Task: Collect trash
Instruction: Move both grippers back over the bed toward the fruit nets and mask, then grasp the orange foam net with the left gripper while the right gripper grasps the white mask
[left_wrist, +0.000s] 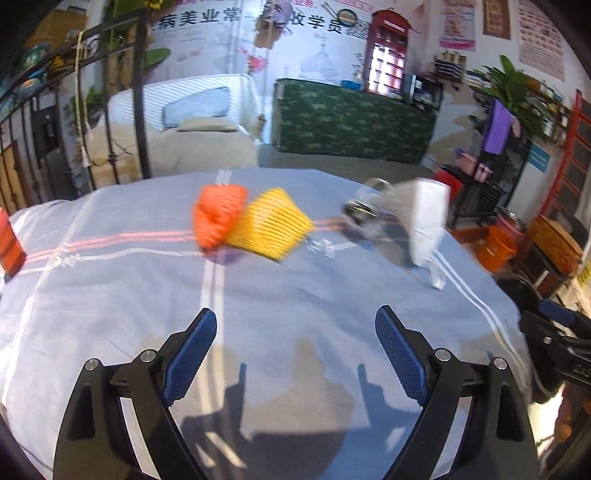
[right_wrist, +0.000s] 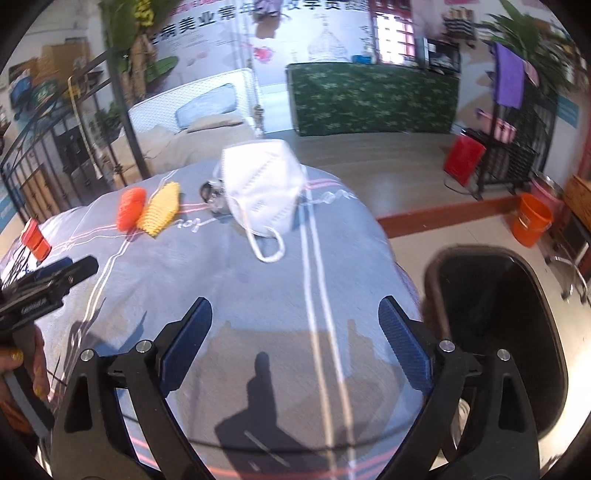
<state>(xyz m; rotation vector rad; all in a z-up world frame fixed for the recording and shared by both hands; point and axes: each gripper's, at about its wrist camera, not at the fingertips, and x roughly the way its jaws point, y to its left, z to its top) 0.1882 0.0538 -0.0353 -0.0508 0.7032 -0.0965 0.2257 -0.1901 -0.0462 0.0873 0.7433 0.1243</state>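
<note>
left claw (left_wrist: 295, 328) open, empty | right claw (right_wrist: 295, 317) open, empty | bin (right_wrist: 517, 332) only in right view

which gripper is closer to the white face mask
Right. The right gripper faces the mask almost straight ahead; the left gripper sits off to its left.

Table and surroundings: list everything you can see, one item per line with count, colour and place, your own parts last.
face mask: one, white, far middle of the table, ear loop trailing toward the camera
foam net sleeve: one, orange, left of the mask
second foam net sleeve: one, yellow, touching the orange one
clear plastic scrap: one, transparent, just left of the mask
red container: one, red, left table edge
tablecloth: one, grey-blue with white and pink stripes
bin: one, black, right of the table
bucket: one, orange, on the floor
left gripper: fingers blue, open
right gripper: fingers blue, open
</note>
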